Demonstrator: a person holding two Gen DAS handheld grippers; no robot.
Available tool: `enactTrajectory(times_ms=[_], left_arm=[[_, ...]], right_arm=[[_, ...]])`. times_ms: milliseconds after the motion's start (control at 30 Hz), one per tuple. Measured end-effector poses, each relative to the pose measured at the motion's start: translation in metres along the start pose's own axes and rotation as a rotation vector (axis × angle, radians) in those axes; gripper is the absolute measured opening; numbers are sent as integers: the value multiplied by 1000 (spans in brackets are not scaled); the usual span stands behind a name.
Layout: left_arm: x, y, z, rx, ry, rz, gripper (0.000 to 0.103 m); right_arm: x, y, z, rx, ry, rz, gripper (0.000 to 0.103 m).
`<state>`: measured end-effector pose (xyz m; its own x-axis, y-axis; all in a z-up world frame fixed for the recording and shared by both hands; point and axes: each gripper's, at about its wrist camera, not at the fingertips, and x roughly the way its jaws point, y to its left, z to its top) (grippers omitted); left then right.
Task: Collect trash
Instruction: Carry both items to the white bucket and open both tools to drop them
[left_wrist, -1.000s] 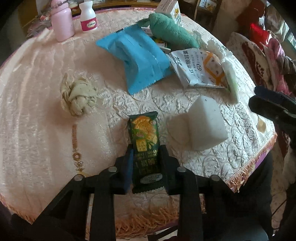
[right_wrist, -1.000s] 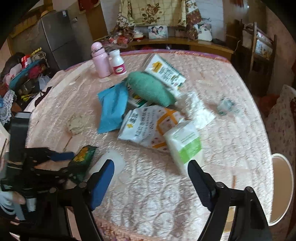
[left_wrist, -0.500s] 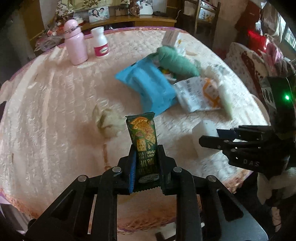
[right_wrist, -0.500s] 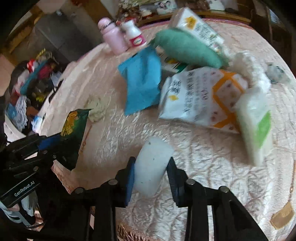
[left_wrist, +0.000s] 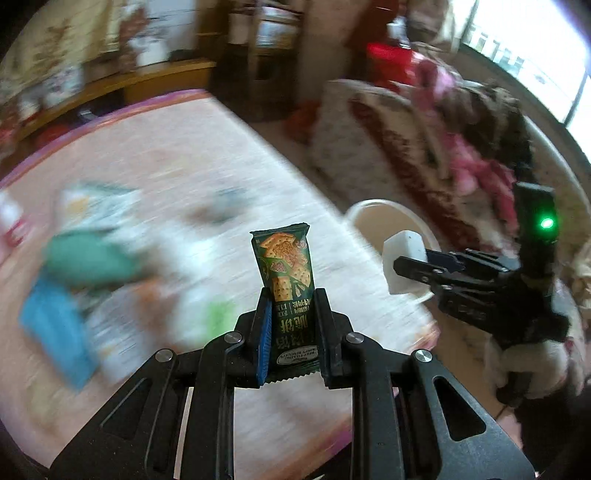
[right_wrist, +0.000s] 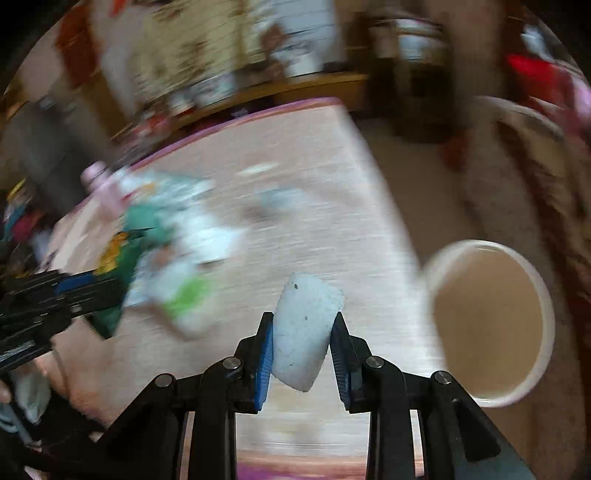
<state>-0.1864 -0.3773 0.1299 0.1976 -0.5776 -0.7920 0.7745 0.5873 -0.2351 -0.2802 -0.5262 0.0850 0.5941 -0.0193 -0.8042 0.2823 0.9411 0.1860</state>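
**Both grippers loaded, lifted off the table**

Table (left_wrist: 155, 140): large, covered in a pale pink patterned cloth with a purple border. Heavily blurred in both views. Its right edge runs past a patterned sofa (left_wrist: 388, 147).

Bin (right_wrist: 491, 325): round, white rim, tan inside, standing off the table's right edge, beside the sofa. In the left wrist view it shows partly behind the foam block (left_wrist: 391, 221).

Clutter: a loose group of packets on the left half of the table, too blurred to sort fully. A teal cloth (left_wrist: 85, 262), a blue packet (left_wrist: 55, 332) near the left edge, and a white packet with a green patch (right_wrist: 181, 299) can be made out. A pink bottle (right_wrist: 99, 184) stands toward the far left corner.

Right gripper (right_wrist: 301, 350): clenched on a white foam block (right_wrist: 304, 328), pads pressing its two sides, the block tilted. Block held clear of the cloth, near the table's right edge, just left of the bin.

Left gripper (left_wrist: 291, 332): clenched on a dark green biscuit wrapper (left_wrist: 286, 280), held upright by its lower half, the top standing free above the fingertips. Wrapper held over the table's near right part.
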Motion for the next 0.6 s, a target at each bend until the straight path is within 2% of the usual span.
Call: enactTrajectory(times_ms=[167, 300, 333, 400, 433, 467, 500, 567, 600], left_arm=[[60, -58, 37, 30, 21, -117, 19], [105, -84, 57, 6, 37, -216, 20], [115, -87, 61, -10, 42, -236, 24], [133, -93, 68, -34, 49, -249, 41], [143, -93, 71, -48, 54, -255, 53], [149, -93, 74, -60, 56, -263, 58], [150, -93, 73, -66, 55, -266, 58], [154, -91, 76, -82, 53, -252, 58], [154, -89, 76, -88, 52, -244, 58]], right_arm=[[-9, -104, 1, 126, -22, -190, 28], [-15, -160, 1, 212, -28, -238, 28], [-13, -172, 2, 234, -33, -252, 28], [-10, -188, 0, 267, -46, -278, 38], [-9, -194, 1, 287, -57, -279, 47], [-8, -201, 2, 305, -75, -272, 50], [-6, -205, 1, 312, -87, -268, 51], [-3, -209, 4, 311, -95, -277, 62], [-3, -207, 2, 309, -96, -281, 64]])
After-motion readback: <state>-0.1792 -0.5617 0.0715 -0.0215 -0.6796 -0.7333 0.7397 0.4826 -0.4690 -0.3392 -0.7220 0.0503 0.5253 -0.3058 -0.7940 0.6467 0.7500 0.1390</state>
